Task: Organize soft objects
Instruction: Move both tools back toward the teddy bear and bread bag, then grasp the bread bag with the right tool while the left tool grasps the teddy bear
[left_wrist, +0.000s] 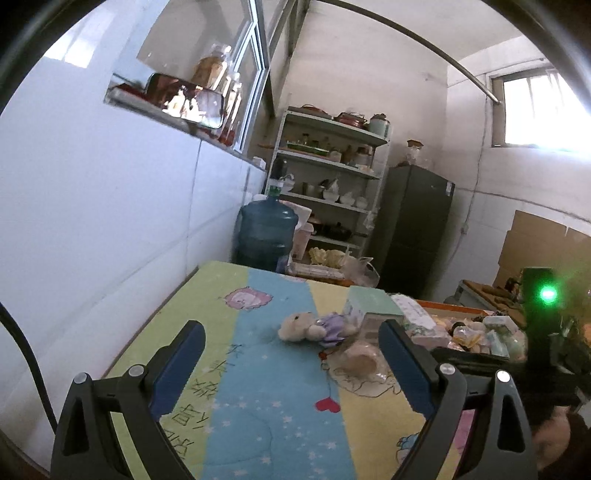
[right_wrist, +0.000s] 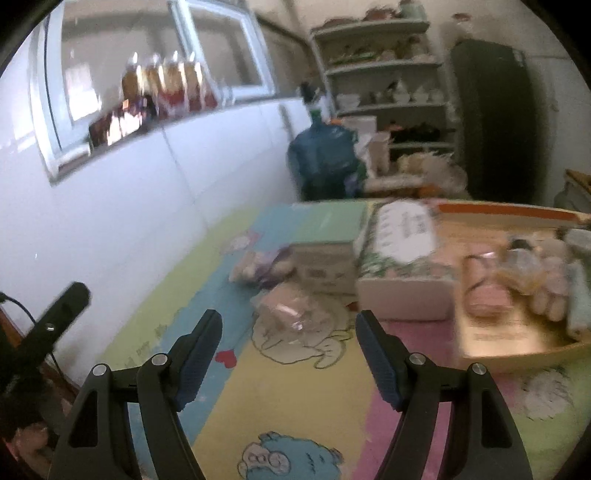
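- Over a cartoon-print quilt (right_wrist: 288, 402), the right gripper (right_wrist: 288, 354) hangs spread wide, nothing between its pads.
- Alongside it, the left gripper (left_wrist: 291, 365) gapes equally, gripping nothing.
- Just beyond, a clear-wrapped beige bundle (right_wrist: 291, 306) lies on the quilt.
- Farther off, a plush bear (left_wrist: 314, 326) lies beside a green-topped box (left_wrist: 373, 306).

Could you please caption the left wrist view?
Open left gripper above a striped quilt, facing a plush bear.

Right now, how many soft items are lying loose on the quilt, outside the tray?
2: a plush bear in a purple dress beside the green-topped box, and a bagged beige plush just in front. Others may hide behind the boxes.
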